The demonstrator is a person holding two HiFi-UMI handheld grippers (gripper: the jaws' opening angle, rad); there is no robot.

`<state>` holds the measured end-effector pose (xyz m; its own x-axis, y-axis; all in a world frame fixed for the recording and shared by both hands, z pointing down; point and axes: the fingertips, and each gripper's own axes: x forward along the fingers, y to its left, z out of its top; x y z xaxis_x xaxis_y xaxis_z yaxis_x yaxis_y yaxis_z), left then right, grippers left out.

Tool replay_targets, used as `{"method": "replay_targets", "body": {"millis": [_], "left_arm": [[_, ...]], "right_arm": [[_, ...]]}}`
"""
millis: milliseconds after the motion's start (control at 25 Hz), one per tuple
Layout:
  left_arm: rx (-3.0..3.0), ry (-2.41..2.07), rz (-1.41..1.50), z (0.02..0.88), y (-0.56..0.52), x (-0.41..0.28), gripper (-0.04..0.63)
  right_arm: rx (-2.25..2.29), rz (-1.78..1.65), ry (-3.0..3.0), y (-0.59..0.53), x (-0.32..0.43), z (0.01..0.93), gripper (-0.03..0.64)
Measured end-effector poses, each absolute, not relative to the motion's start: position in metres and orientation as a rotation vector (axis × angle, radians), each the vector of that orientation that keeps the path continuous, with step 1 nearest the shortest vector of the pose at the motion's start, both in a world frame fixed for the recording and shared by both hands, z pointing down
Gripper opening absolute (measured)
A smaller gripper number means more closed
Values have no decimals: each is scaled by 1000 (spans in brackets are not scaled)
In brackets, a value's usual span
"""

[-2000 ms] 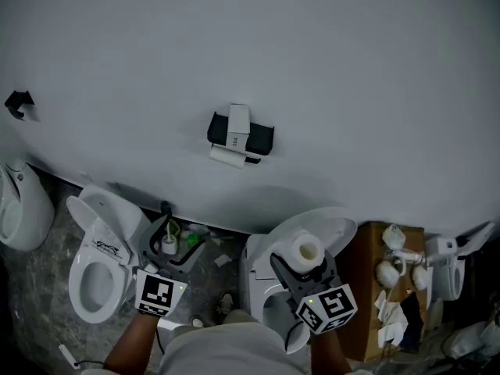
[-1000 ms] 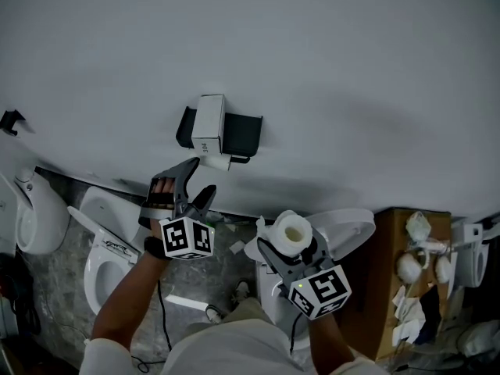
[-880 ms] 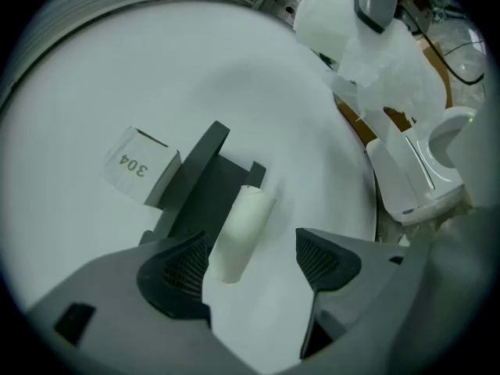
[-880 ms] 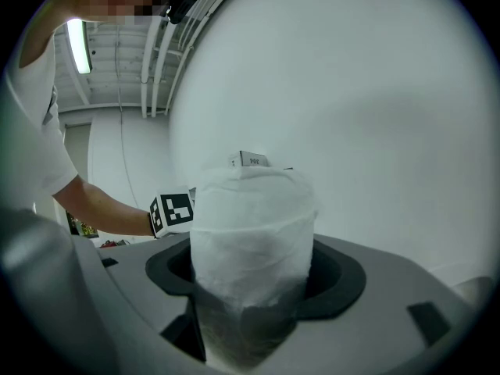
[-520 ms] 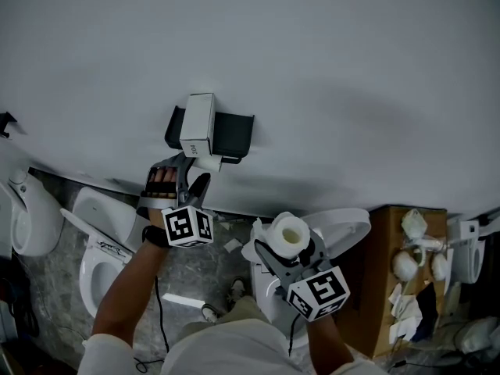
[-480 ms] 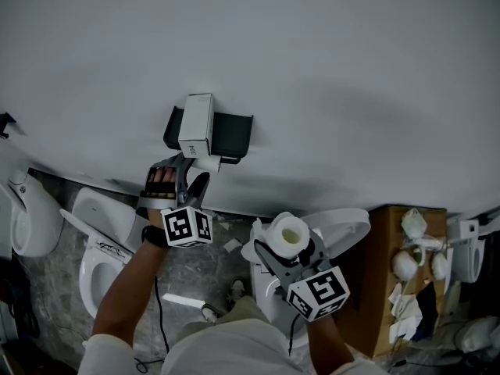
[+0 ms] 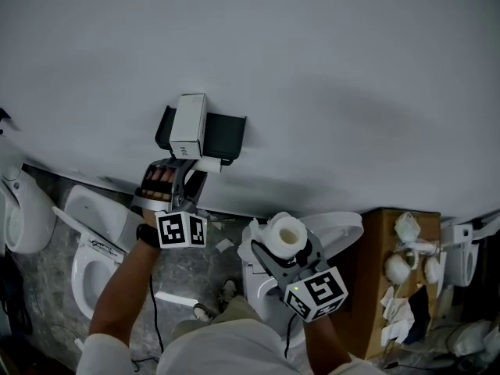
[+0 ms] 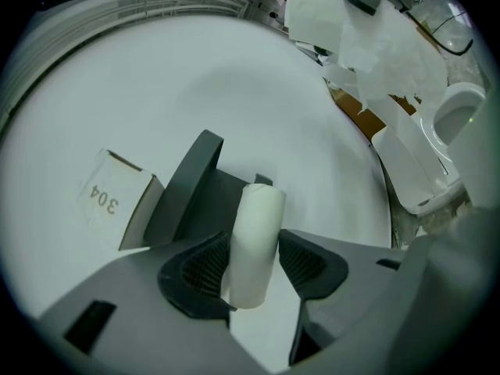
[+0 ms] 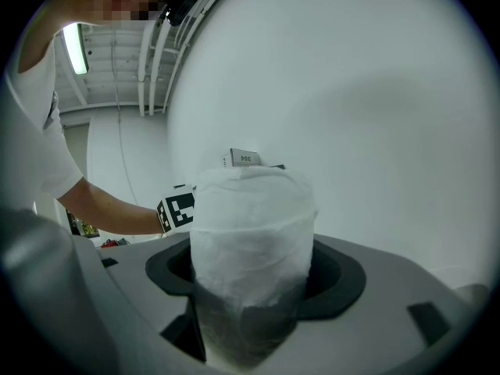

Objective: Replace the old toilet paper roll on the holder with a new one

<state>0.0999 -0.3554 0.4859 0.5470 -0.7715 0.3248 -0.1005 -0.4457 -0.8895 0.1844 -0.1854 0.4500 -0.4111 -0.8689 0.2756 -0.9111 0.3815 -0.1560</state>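
At a white wall, the left gripper (image 7: 191,172) reaches the dark holder (image 7: 225,135). Its jaws, which have just been closing, sit around the old roll (image 8: 254,241), a thin white tube on the holder: one pad touches it, the other stands a sliver off. To the right and lower, the right gripper (image 7: 285,248) has its jaws clamped on the new toilet paper roll (image 7: 286,230), held upright above a toilet (image 7: 344,229).

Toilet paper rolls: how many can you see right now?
2. The old roll sits on the wall holder, between the left gripper's jaws, which have just been closing; the new roll is clamped in the right gripper. Others may be hidden.
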Motion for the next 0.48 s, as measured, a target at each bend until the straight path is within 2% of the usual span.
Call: {"method": "replay_targets", "body": {"millis": [480], "left_arm": [[-1917,618,-847,480,-332,143,198]], "right_arm": [[1653,412,-2468,-181,206,449,327]]}}
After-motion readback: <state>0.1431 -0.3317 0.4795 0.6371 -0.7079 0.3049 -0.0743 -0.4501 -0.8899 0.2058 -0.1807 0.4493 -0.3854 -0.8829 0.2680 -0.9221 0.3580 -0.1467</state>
